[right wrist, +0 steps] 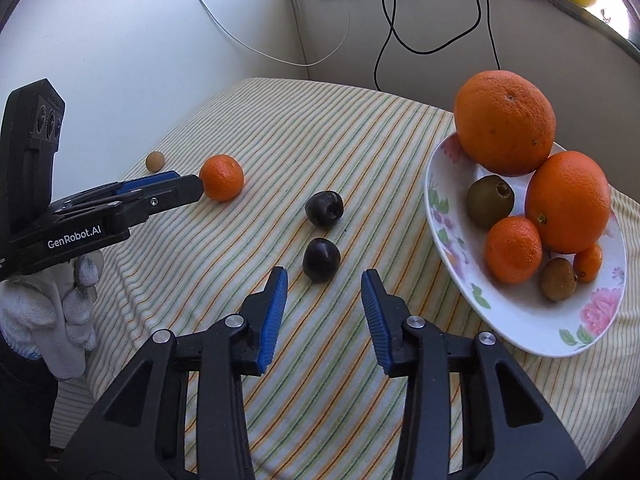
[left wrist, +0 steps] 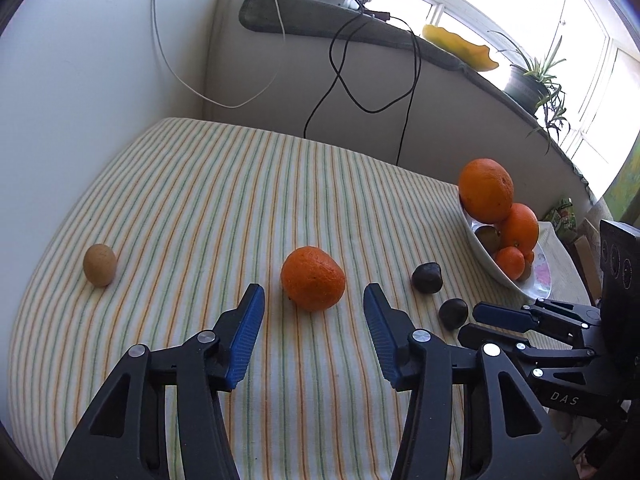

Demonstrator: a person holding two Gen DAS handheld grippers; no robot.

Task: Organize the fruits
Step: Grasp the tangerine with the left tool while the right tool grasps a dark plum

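tangerine [left wrist: 313, 278] sitting on counter [left wrist: 200, 200], left of bowl [right wrist: 520, 320], long axis crosswise | left claw [left wrist: 314, 300] spread, tilting down just short of it | right claw [right wrist: 324, 284] spread, tilting down before nearer plum [right wrist: 321, 259], empty

The plate [left wrist: 538, 280] is half hidden in the left wrist view: its far rim sits behind the piled oranges [left wrist: 486, 190] and its near end behind the right gripper [left wrist: 474, 322]. A gloved hand [right wrist: 60, 308] is cut off by the right view's edge.
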